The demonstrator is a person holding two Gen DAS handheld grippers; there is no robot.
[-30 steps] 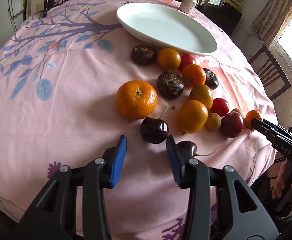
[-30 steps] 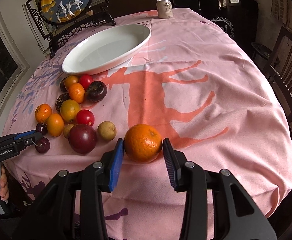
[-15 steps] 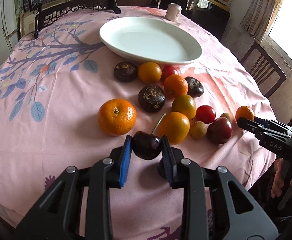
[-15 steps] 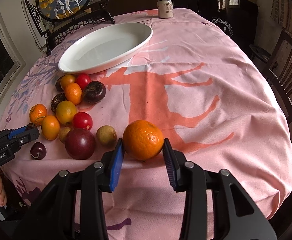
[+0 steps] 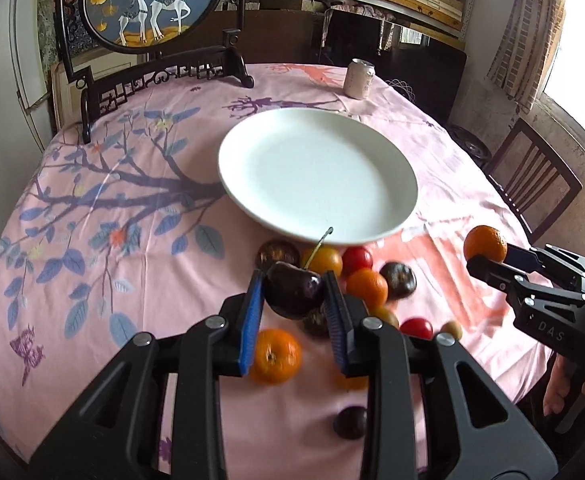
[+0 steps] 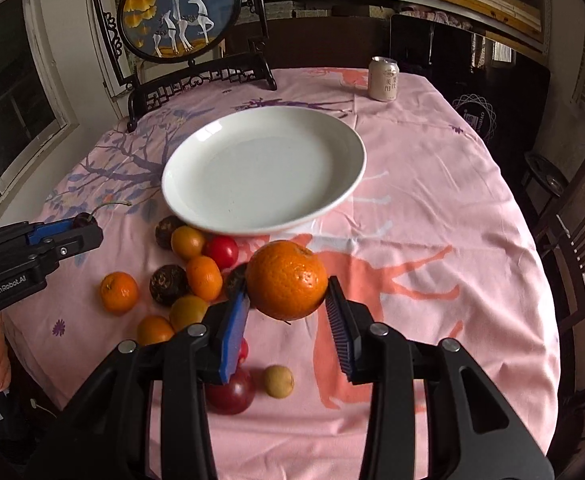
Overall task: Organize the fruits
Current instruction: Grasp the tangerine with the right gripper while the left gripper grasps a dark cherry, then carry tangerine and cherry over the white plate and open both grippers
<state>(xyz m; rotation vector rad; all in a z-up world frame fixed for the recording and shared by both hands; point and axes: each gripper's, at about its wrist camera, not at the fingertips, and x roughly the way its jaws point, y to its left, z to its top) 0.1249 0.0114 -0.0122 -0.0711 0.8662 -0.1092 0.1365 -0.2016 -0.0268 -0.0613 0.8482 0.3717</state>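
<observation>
My left gripper is shut on a dark cherry with a long stem, held in the air above the fruit pile. My right gripper is shut on a large orange, also lifted off the cloth; the same orange shows at the right of the left wrist view. A wide white plate lies empty just beyond the fruits; it shows as the plate in the right wrist view. Several small oranges, red and dark fruits lie loose on the pink tablecloth below both grippers.
A drink can stands at the table's far side. A round deer picture on a dark stand sits at the far left edge. Wooden chairs flank the right side. A second cherry lies near the front edge.
The left gripper closed on the cherry and lifted it off the cloth. The right gripper raised the orange from the table. Both moved toward the plate.
</observation>
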